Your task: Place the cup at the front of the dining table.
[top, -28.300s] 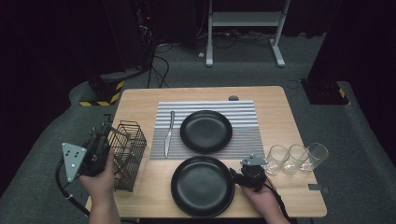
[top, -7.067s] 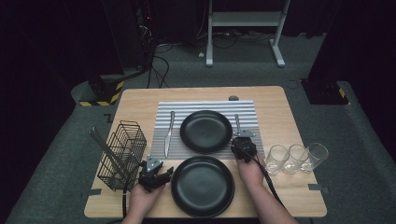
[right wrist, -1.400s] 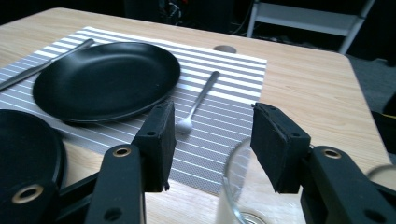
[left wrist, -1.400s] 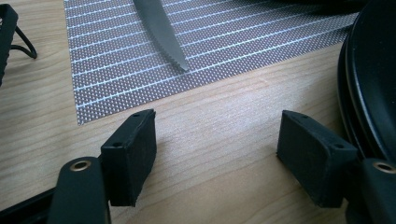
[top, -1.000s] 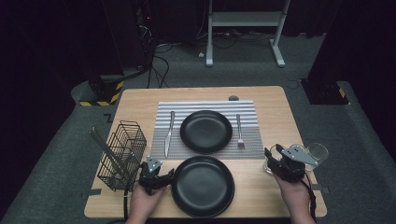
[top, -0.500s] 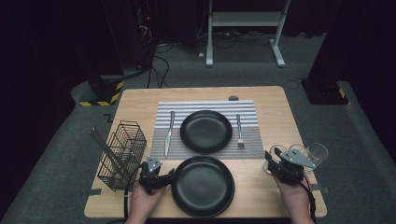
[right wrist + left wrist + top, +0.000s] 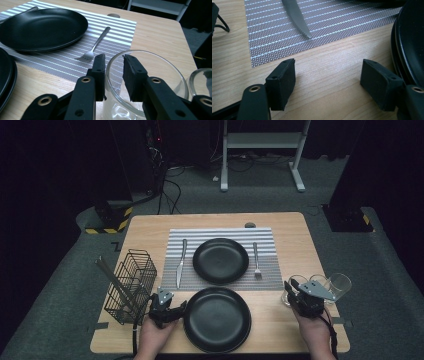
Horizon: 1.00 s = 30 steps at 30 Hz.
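Two fingers (image 7: 133, 75) straddling glass (image 7: 152, 75) rim, upright

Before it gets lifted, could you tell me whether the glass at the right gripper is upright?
Upright: the glass stands mouth-up, the right gripper straddling its rim.

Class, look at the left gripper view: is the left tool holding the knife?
No, the left tool stands open over bare table, with the knife lying beyond on the placemat.

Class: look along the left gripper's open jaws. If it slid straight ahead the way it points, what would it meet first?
Probably the striped placemat, after a strip of bare table; further on, the knife tip. The left gripper has its right-hand jaw beside the near black plate, so that could brush it; depth is unclear.
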Each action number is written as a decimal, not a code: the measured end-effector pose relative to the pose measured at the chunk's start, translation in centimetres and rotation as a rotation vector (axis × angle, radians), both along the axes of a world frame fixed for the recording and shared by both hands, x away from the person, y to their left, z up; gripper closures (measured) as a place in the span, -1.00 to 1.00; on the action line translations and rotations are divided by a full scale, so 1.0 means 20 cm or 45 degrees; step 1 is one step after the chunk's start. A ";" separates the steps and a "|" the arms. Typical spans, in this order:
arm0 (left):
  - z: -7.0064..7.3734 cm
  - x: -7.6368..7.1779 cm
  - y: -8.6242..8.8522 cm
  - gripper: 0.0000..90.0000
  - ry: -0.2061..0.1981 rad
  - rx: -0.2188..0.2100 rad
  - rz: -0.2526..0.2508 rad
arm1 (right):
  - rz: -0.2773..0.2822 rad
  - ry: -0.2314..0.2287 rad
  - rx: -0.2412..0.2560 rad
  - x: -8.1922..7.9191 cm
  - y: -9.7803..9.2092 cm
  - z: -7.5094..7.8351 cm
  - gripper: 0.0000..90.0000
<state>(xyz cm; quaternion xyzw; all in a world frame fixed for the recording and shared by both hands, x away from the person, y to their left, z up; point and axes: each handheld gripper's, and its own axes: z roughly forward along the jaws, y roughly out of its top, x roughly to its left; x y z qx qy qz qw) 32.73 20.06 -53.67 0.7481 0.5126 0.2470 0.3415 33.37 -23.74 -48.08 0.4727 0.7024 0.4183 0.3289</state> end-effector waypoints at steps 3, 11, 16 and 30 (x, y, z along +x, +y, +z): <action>0.00 0.00 0.00 -0.37 0.000 0.000 0.000 | 0.002 -0.001 0.002 0.00 0.00 0.00 0.62; 0.00 0.00 0.00 -0.37 0.001 -0.002 -0.003 | 0.026 -0.007 0.022 -0.01 0.02 0.01 0.72; 0.00 0.00 0.00 -0.37 0.001 -0.003 -0.005 | 0.047 0.009 0.049 -0.02 0.02 0.01 0.73; 0.00 0.00 0.00 -0.37 0.000 -0.004 -0.006 | 0.112 0.003 0.053 -0.03 0.10 0.01 0.73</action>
